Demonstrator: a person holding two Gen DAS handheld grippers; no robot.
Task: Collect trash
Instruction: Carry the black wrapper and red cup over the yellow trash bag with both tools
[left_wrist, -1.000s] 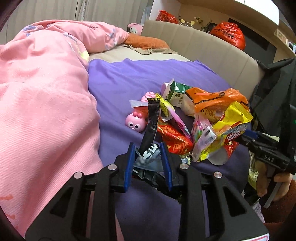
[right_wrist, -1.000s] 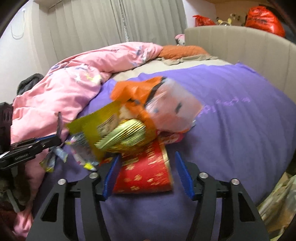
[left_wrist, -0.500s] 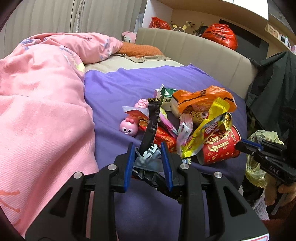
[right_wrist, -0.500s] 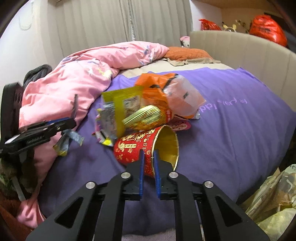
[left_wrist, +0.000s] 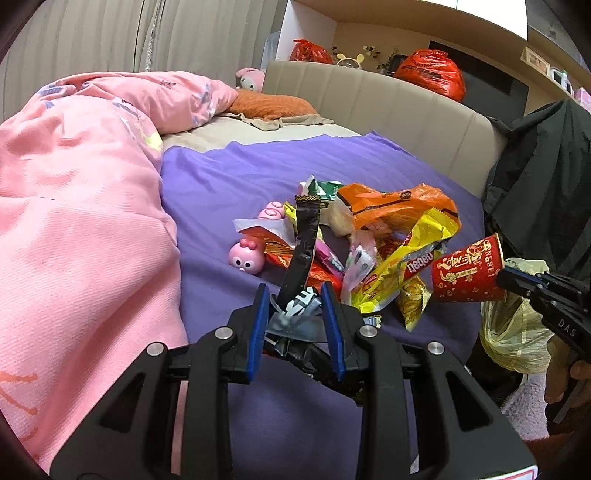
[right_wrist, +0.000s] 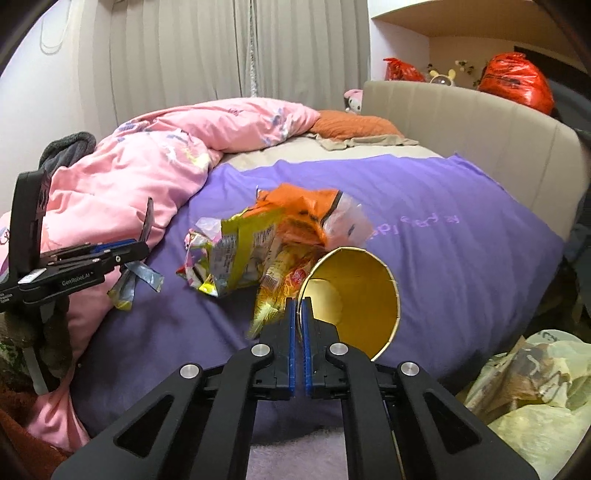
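My left gripper (left_wrist: 297, 299) is shut on a bunch of crumpled wrappers (left_wrist: 297, 314), with a black wrapper strip (left_wrist: 304, 243) sticking up; it shows from the side in the right wrist view (right_wrist: 136, 254). My right gripper (right_wrist: 300, 306) is shut on the rim of a red paper noodle cup (left_wrist: 467, 273), gold inside (right_wrist: 358, 291), and holds it lifted off the bed. A pile of snack wrappers lies on the purple sheet: a yellow bag (left_wrist: 410, 254), an orange bag (left_wrist: 391, 206) and a green carton (left_wrist: 325, 190).
A pink toy (left_wrist: 246, 254) lies left of the pile. A pink duvet (left_wrist: 74, 206) covers the bed's left side. A yellowish plastic bag (right_wrist: 532, 391) sits off the bed's near right corner. A dark jacket (left_wrist: 546, 184) hangs at the right.
My right gripper closed on the red cup's rim and lifted it back and to the right, away from the pile. The left gripper kept its wrappers and barely moved.
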